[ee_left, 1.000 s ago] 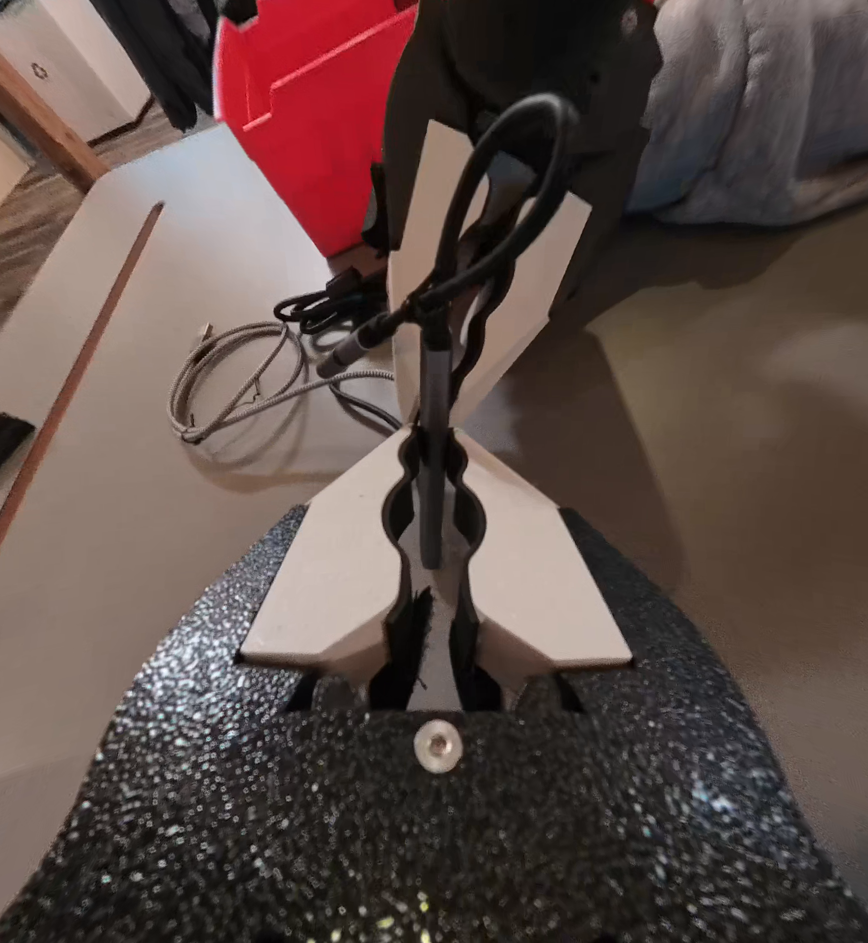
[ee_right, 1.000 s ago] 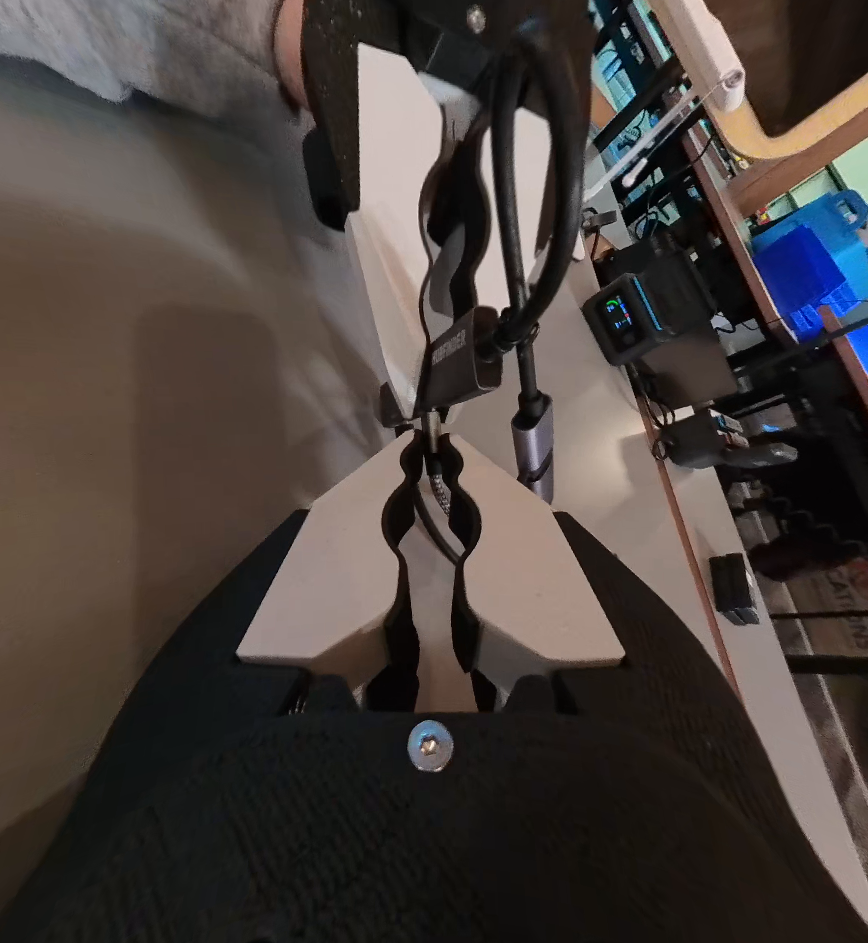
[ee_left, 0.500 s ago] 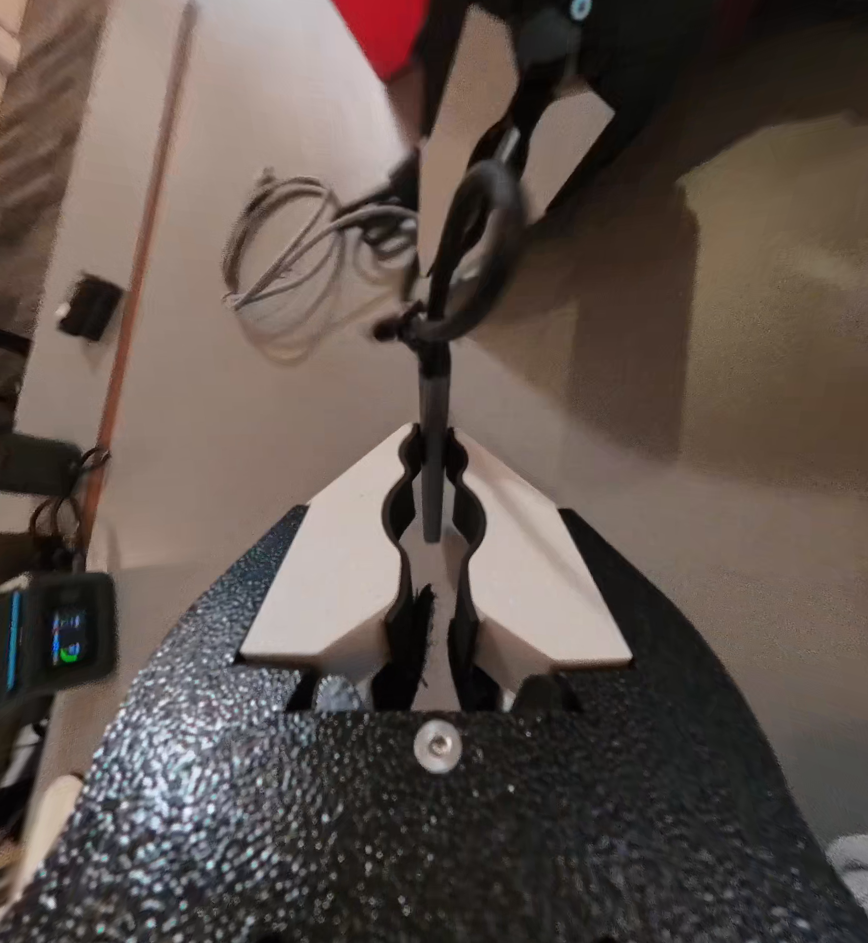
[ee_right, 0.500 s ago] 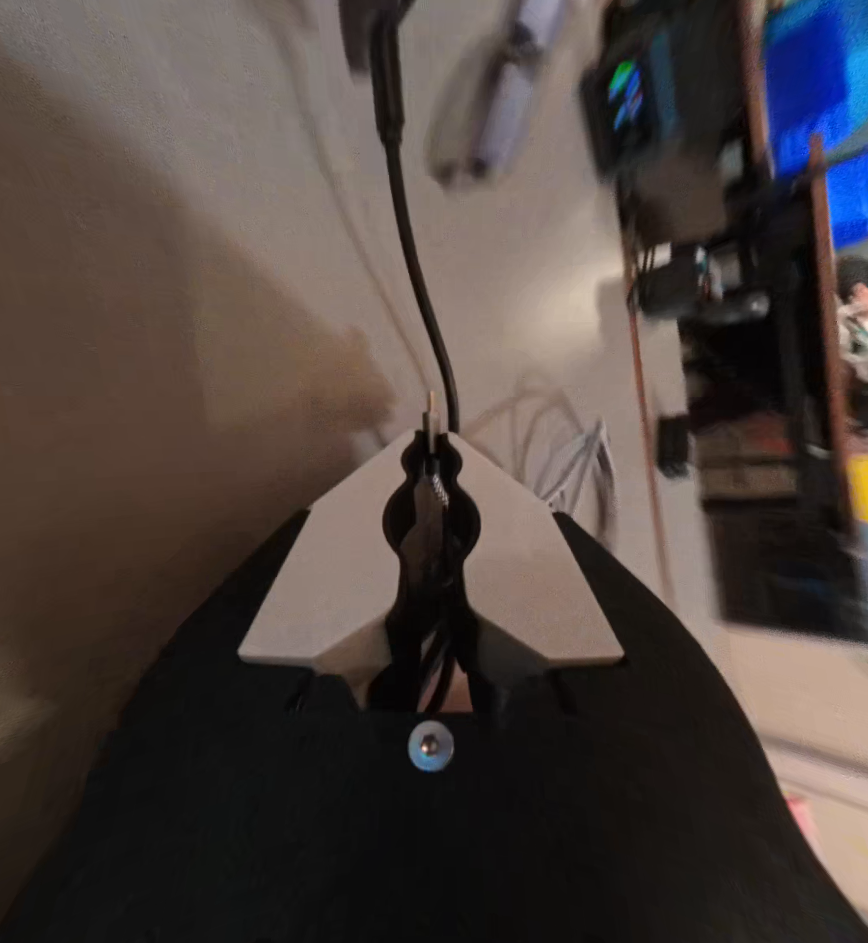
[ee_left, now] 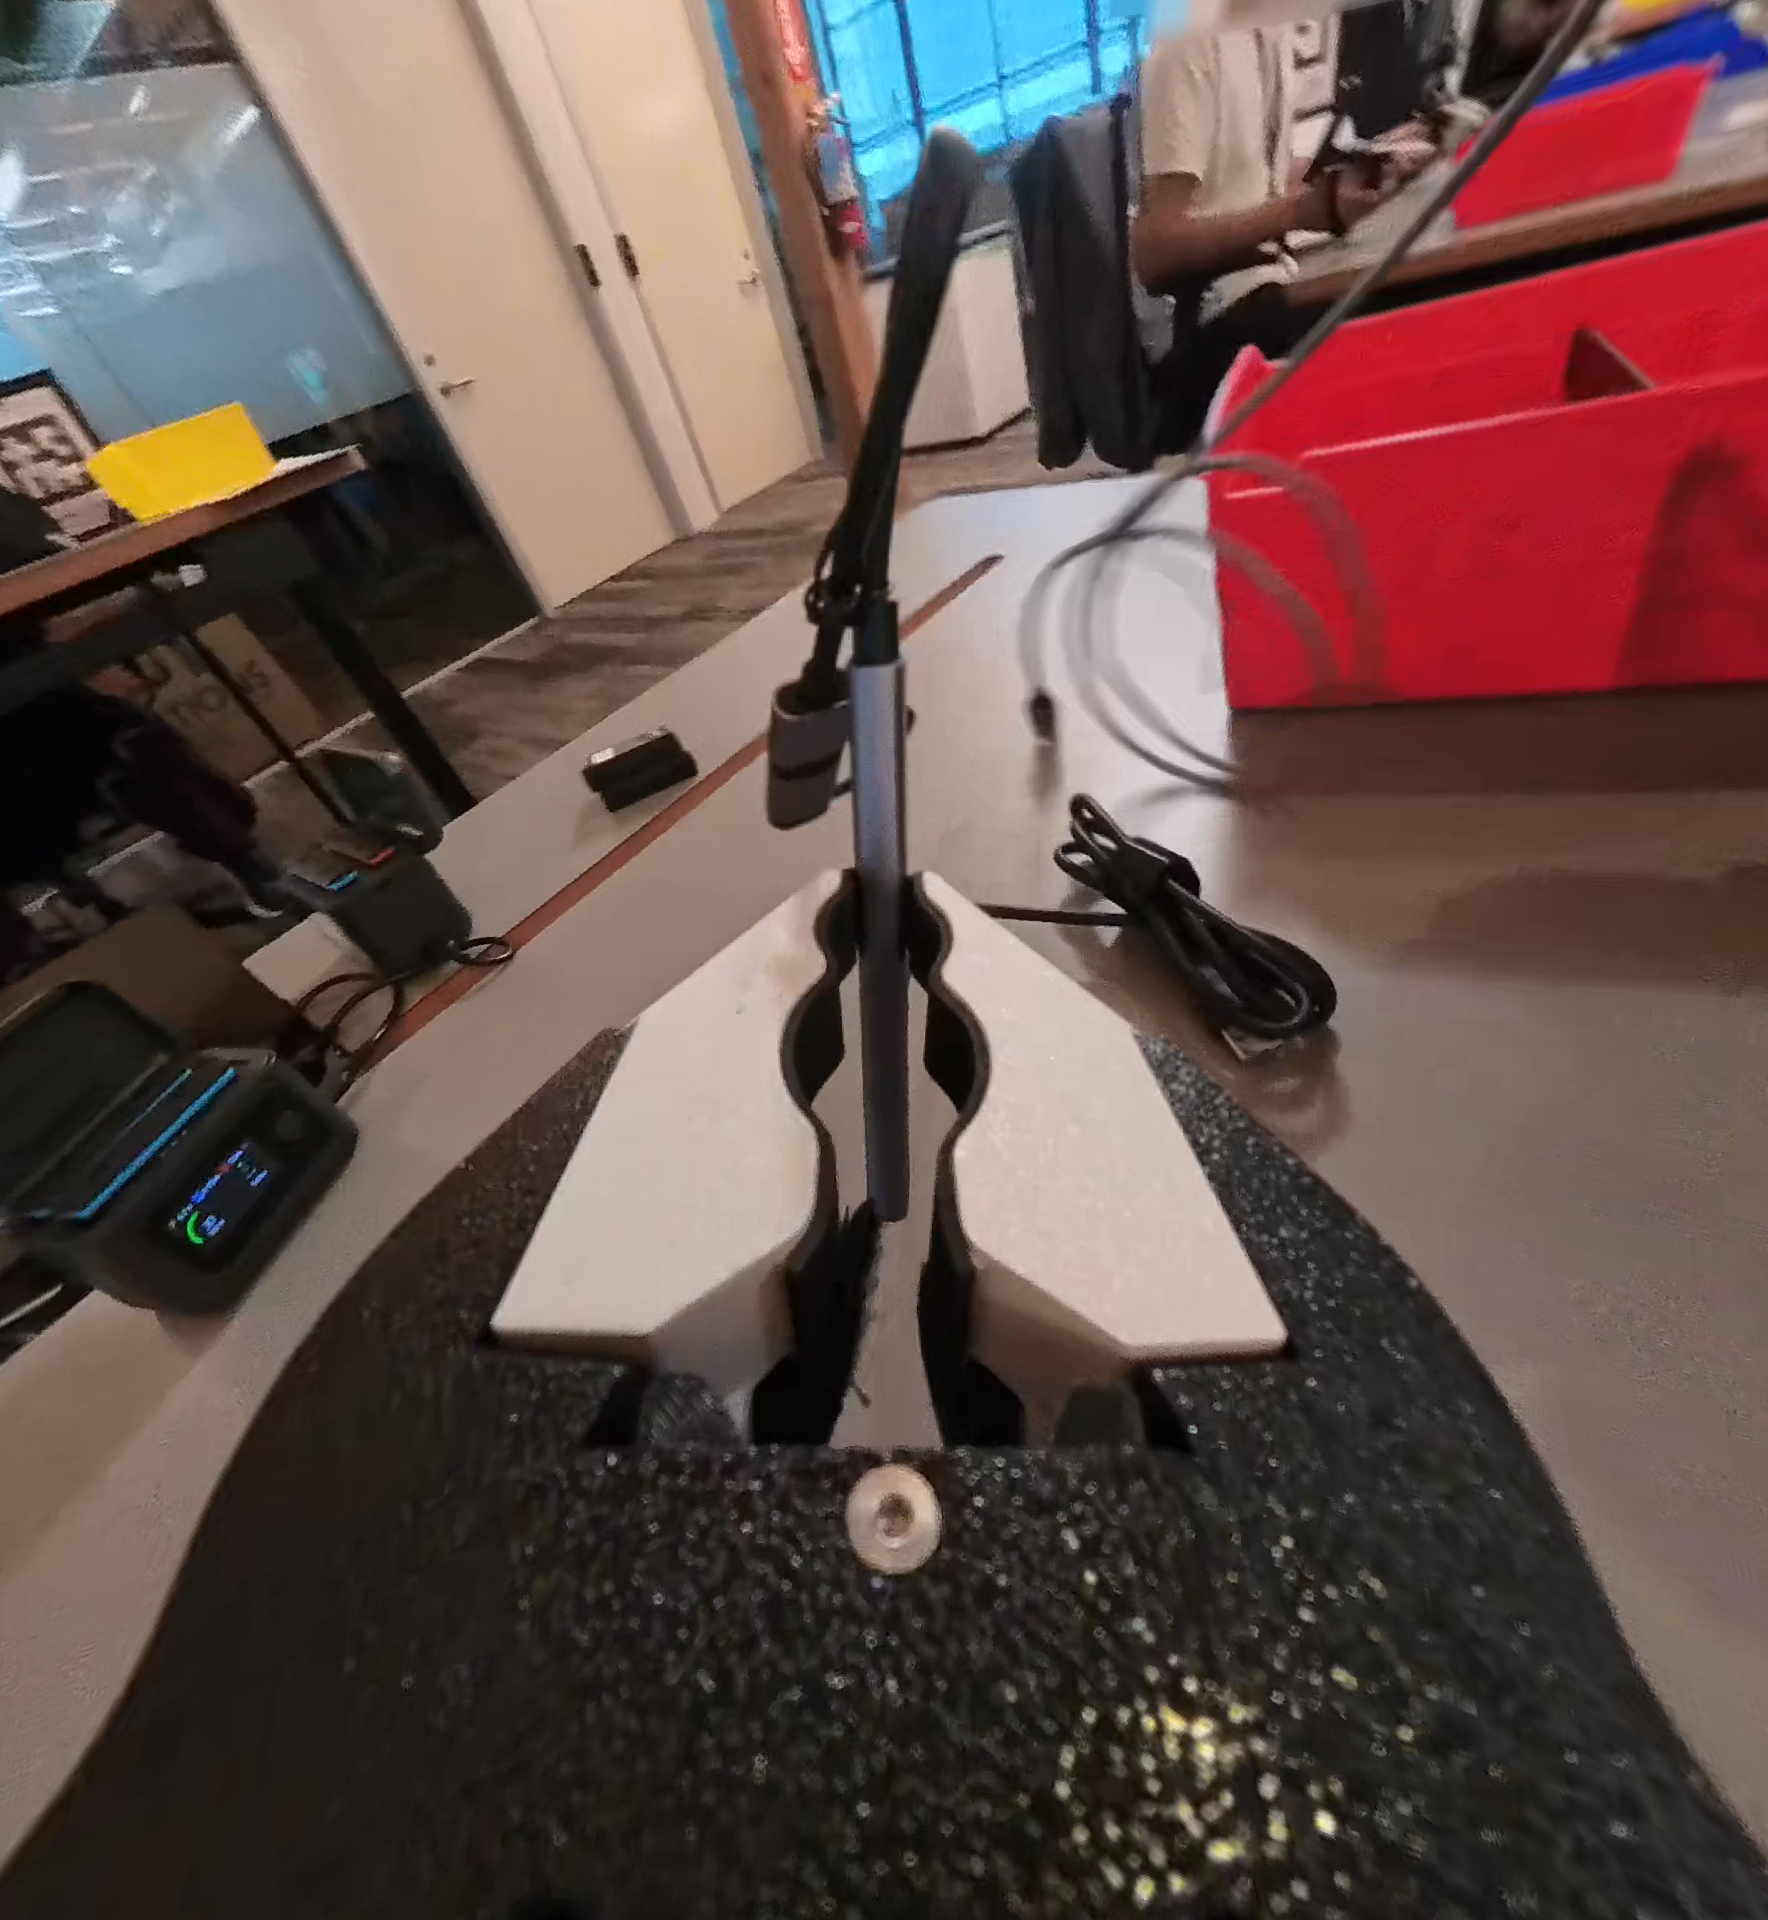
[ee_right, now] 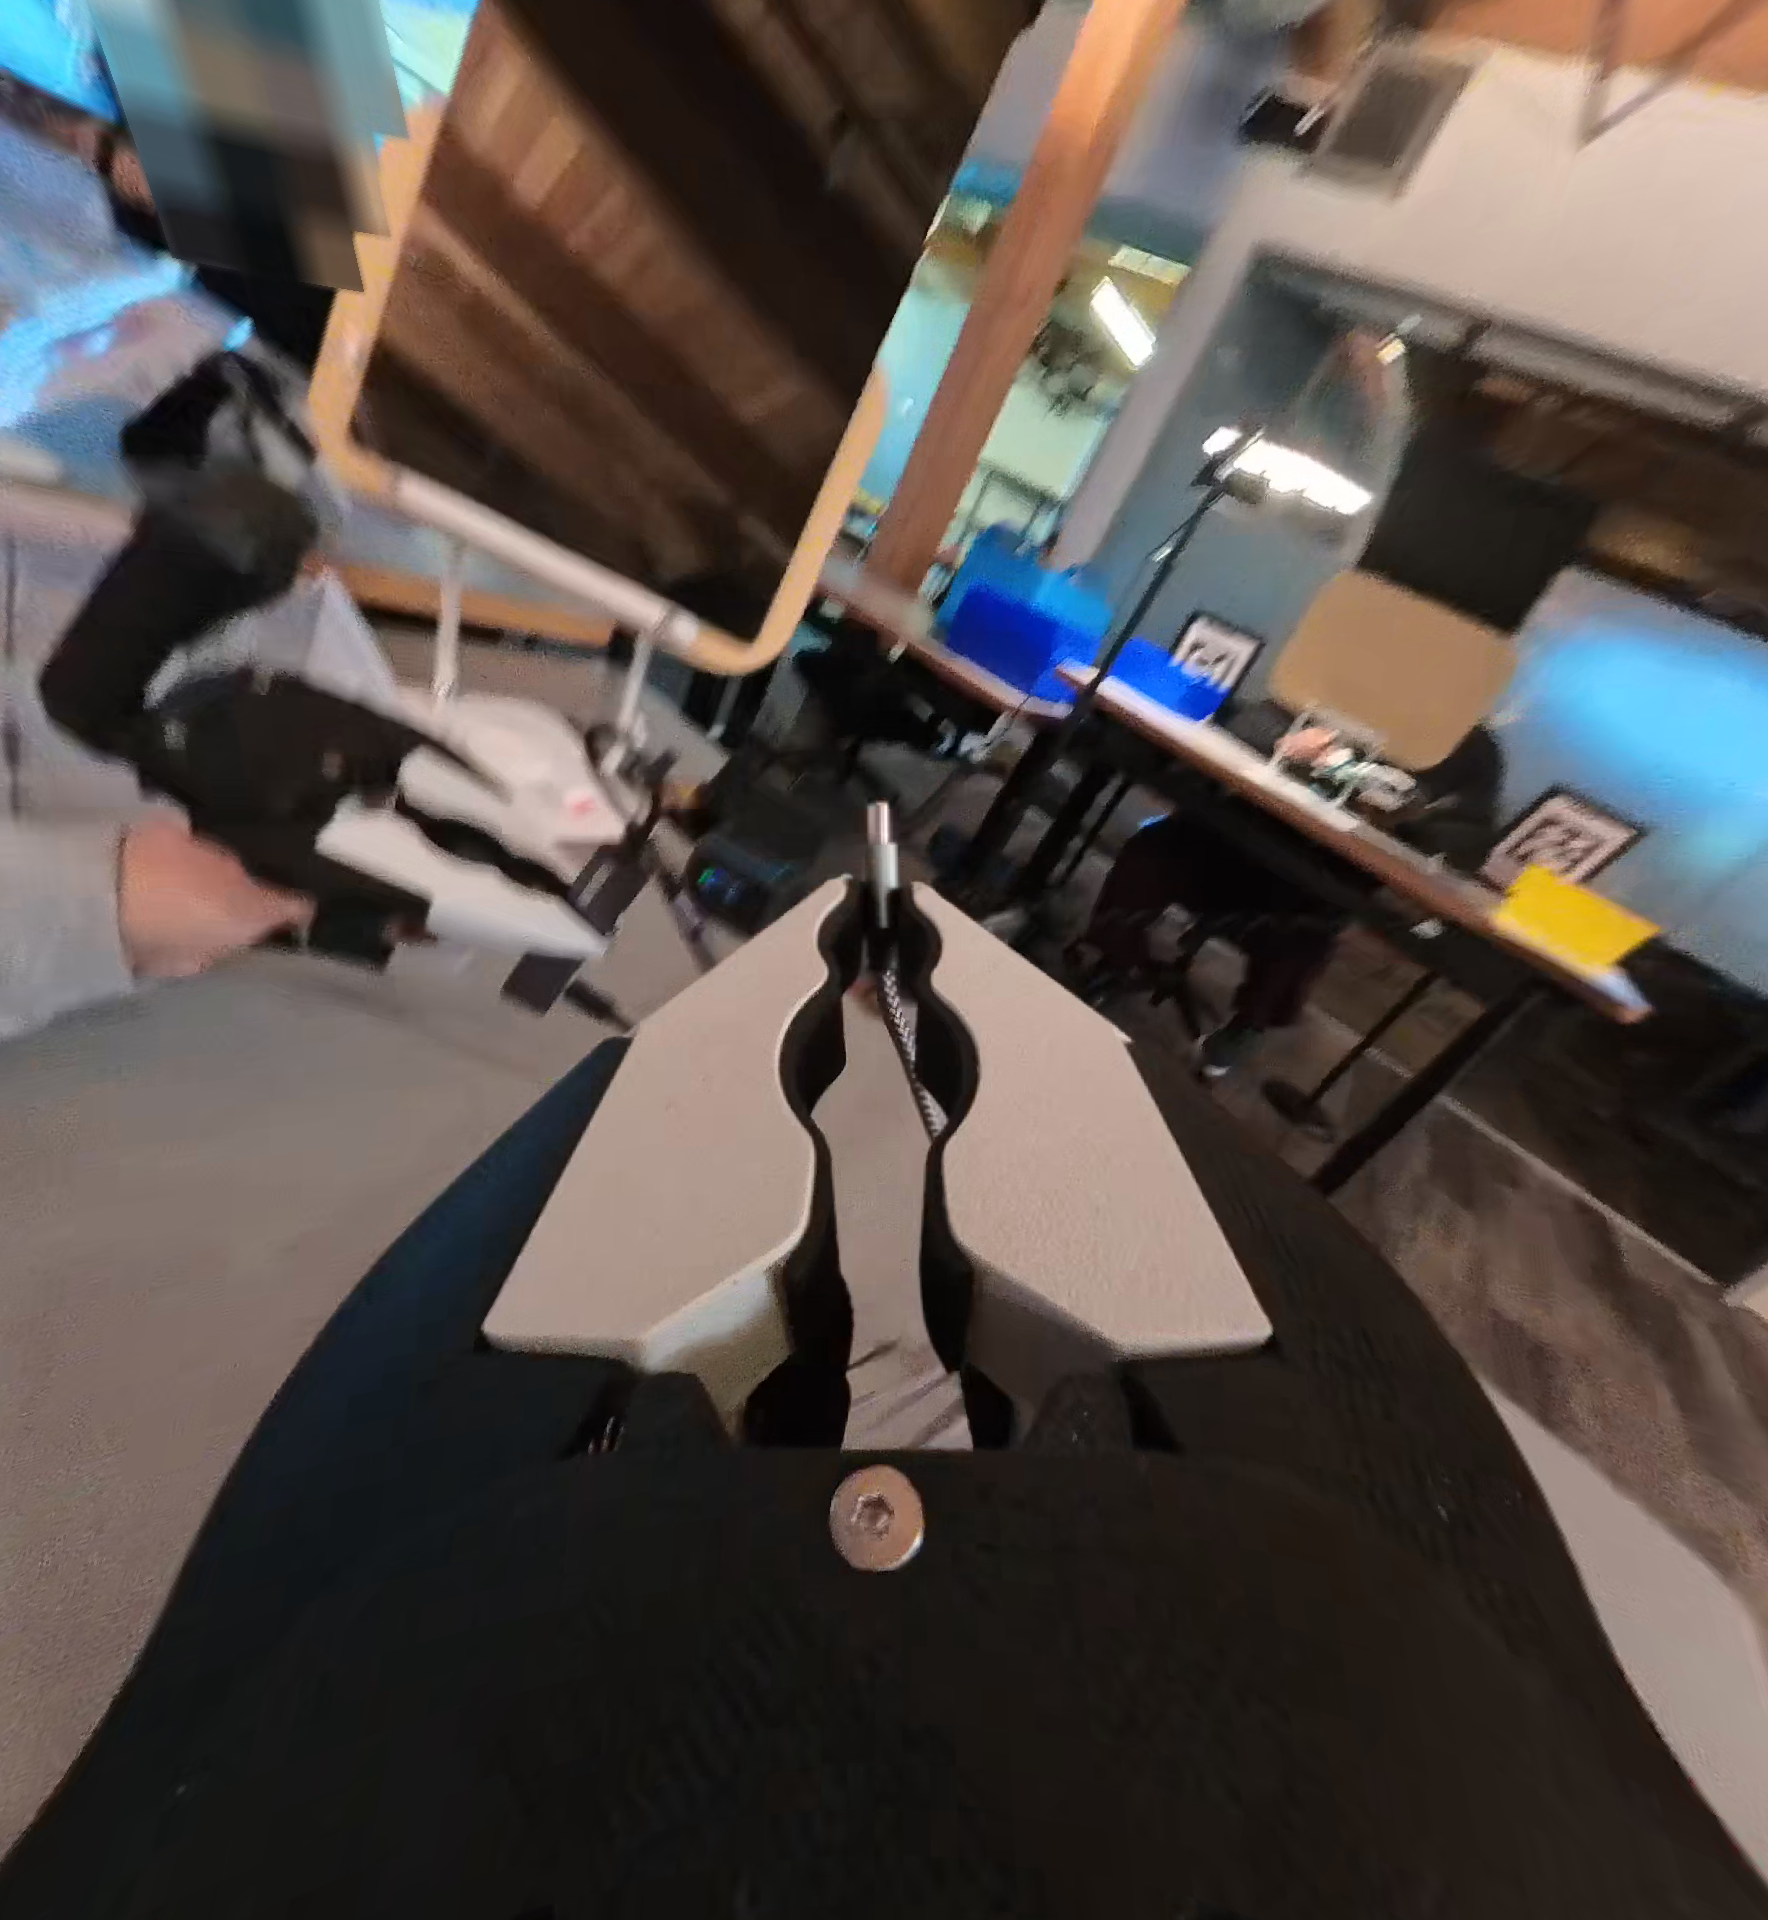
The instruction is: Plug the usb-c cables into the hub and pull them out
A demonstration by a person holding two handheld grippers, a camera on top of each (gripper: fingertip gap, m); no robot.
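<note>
Grey metal hub [ee_left: 878,935] stands edge-on, clamped between the closed fingers of the left gripper [ee_left: 882,894]; its thick black lead arcs upward, a grey connector [ee_left: 802,758] dangling beside it. The right gripper [ee_right: 882,899] is closed on a braided usb-c cable [ee_right: 911,1049], silver plug [ee_right: 880,847] protruding free. A coiled black cable [ee_left: 1192,935] lies on the beige table [ee_left: 1534,1091] near a red bin [ee_left: 1534,540]. One second ago the plug sat in the hub; both grippers are now apart and raised toward the room.
</note>
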